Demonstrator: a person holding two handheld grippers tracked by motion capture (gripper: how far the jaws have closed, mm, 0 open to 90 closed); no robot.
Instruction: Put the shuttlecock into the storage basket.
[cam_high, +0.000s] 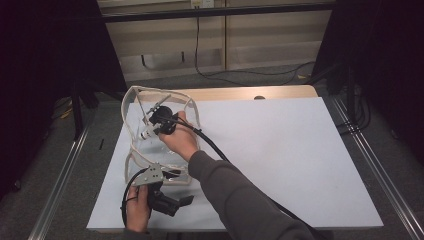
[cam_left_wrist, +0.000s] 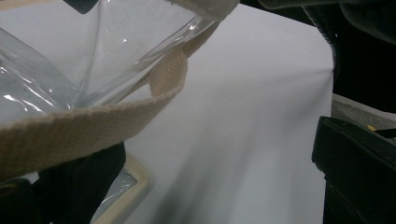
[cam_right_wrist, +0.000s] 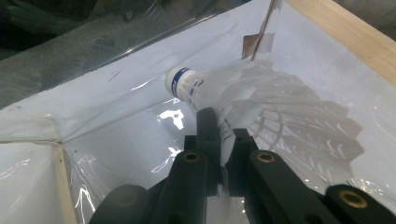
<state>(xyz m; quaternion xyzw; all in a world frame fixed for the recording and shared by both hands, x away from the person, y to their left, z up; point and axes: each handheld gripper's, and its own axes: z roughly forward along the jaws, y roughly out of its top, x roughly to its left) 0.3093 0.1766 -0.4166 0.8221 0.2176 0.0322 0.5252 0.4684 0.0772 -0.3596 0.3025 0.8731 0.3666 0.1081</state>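
Right gripper view: the right gripper (cam_right_wrist: 219, 140) has its two black jaws pinched on the feathered skirt of a white shuttlecock (cam_right_wrist: 261, 107), whose blue-banded cork tip points up and left, away from the jaws, while its feathers fan out to their right. Beneath and all around the jaws lies the glossy, crinkled film of a clear plastic bag (cam_right_wrist: 116, 135), with a cream fabric seam low at the left and a strip of bare wooden table edge (cam_right_wrist: 345, 32) beyond the bag at upper right. Seen from the high view, that right gripper (cam_high: 159, 121), held in the person's right hand (cam_high: 181, 141), sits inside the bag's open mouth, the shuttlecock (cam_high: 148, 133) poking out on the near-left side of the jaws, and the cream-trimmed rim of the bag (cam_high: 131, 97) loops around them. The bag rests on a white sheet (cam_high: 280, 150) that covers most of the table. Nearer the person, the left gripper (cam_high: 170, 175), held in the left hand (cam_high: 137, 207), meets the bag's near edge. In the left gripper view, a cream webbing strap (cam_left_wrist: 84, 126) of the bag crosses above the left-hand jaw, with clear film rising behind it; the other jaw stands far off at the right edge, so these jaws are spread wide, with white sheet in the gap between them.
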